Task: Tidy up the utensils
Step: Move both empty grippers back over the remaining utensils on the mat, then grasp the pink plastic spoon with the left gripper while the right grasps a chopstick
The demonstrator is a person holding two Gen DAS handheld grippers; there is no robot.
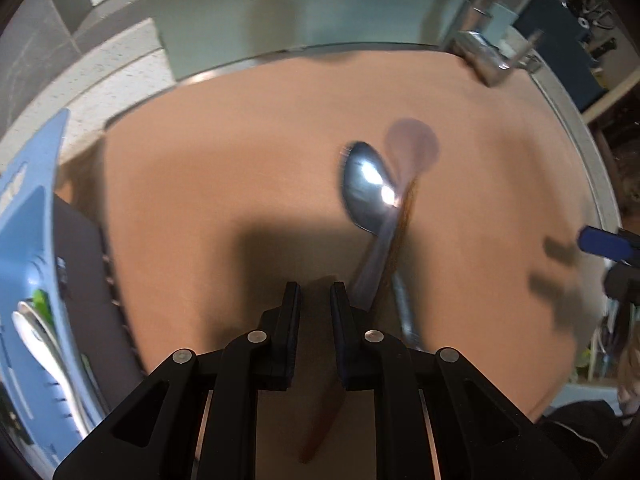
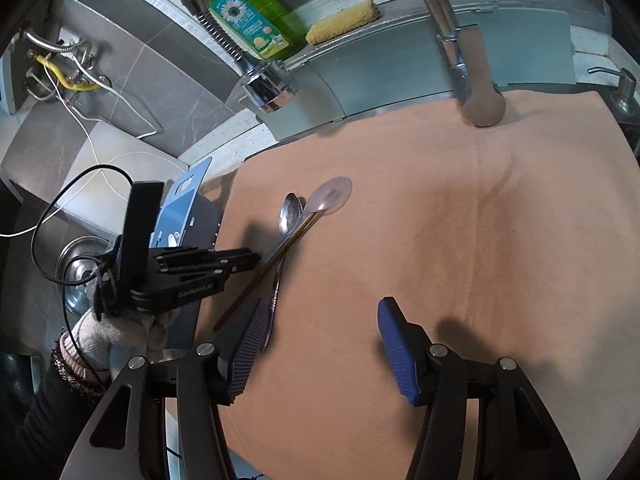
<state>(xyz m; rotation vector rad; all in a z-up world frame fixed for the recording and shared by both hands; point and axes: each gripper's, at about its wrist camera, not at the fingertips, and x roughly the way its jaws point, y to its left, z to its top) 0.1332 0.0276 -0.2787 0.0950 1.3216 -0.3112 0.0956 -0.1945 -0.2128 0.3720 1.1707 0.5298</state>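
Two grippers: left gripper (image 1: 315,292) nearly closed, empty; right gripper (image 2: 320,344) apart. Only right view shows soap bottle (image 2: 246,16).

The left claw (image 2: 256,261) was matte black plastic, its linkage arms pinned with round silver screws and one arm bearing small pale lettering. A thin black cable (image 2: 56,216) looped from its boxy black camera housing at the left of the frame. The right claw (image 2: 320,344) had black arms with the same silver screws and ribbed blue pads (image 2: 394,344). The person's hand (image 2: 116,336) wore a white knitted glove above a dark sleeve with a speckled cuff.
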